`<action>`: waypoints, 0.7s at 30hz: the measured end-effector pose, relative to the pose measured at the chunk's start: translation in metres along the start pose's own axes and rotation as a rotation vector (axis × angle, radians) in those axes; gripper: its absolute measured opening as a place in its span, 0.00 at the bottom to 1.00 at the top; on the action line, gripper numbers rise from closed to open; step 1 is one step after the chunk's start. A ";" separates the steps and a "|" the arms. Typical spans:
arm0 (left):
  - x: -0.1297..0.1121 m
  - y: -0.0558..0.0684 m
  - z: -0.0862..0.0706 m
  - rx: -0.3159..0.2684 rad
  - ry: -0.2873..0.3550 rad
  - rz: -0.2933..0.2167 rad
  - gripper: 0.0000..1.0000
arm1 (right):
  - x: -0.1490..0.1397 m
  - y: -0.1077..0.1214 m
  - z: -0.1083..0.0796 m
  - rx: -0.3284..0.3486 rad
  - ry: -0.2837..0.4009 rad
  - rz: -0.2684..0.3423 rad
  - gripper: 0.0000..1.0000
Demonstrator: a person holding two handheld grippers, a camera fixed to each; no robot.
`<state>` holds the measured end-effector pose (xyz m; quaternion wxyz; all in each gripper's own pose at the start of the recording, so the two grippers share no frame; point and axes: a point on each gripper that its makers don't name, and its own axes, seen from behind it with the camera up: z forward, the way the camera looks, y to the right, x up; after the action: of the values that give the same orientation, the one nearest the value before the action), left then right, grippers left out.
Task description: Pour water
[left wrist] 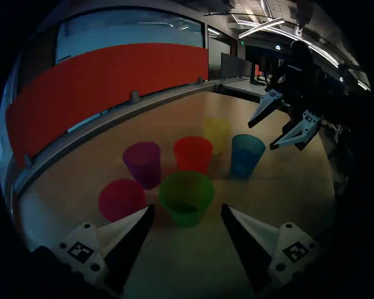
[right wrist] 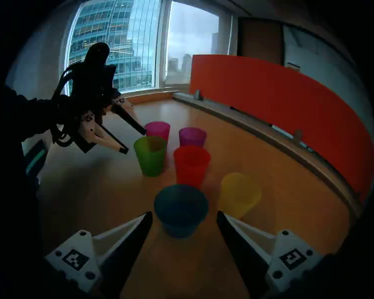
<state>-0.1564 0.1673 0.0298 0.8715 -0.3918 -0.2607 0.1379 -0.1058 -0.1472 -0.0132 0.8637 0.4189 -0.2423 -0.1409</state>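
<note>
Green cup (left wrist: pixel 186 197), blue cup (right wrist: pixel 181 209) (both upright)

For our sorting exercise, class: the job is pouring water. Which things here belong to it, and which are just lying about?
Likely in the job: left gripper, right gripper, green cup, blue cup, each faced by an open gripper.
Likely lying about: red cup, yellow cup, purple cup, pink cup, orange partition.

In the left gripper view the yellow cup (left wrist: pixel 218 128) is being partly hidden by the red cup (left wrist: pixel 193 154), in the right gripper view the pink cup (right wrist: pixel 158 128) is being partly covered by the green cup (right wrist: pixel 150 155), and whether any cup is holding water is being left unclear by the dim light.
</note>
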 end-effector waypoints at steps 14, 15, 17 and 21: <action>-0.001 0.000 0.016 -0.003 -0.008 0.005 0.98 | -0.007 -0.003 0.015 0.012 -0.014 -0.004 1.00; -0.001 0.000 0.017 -0.003 -0.008 0.005 0.98 | -0.008 -0.003 0.016 0.013 -0.016 -0.004 1.00; 0.000 -0.001 0.019 -0.001 -0.008 0.005 0.98 | -0.009 -0.003 0.019 0.014 -0.019 -0.005 1.00; 0.002 -0.003 0.025 0.001 -0.006 0.005 0.98 | -0.009 -0.002 0.023 0.014 -0.021 -0.005 1.00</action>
<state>-0.1686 0.1813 0.0462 0.8706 -0.3915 -0.2623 0.1415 -0.1265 -0.1598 -0.0055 0.8578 0.4239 -0.2516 -0.1457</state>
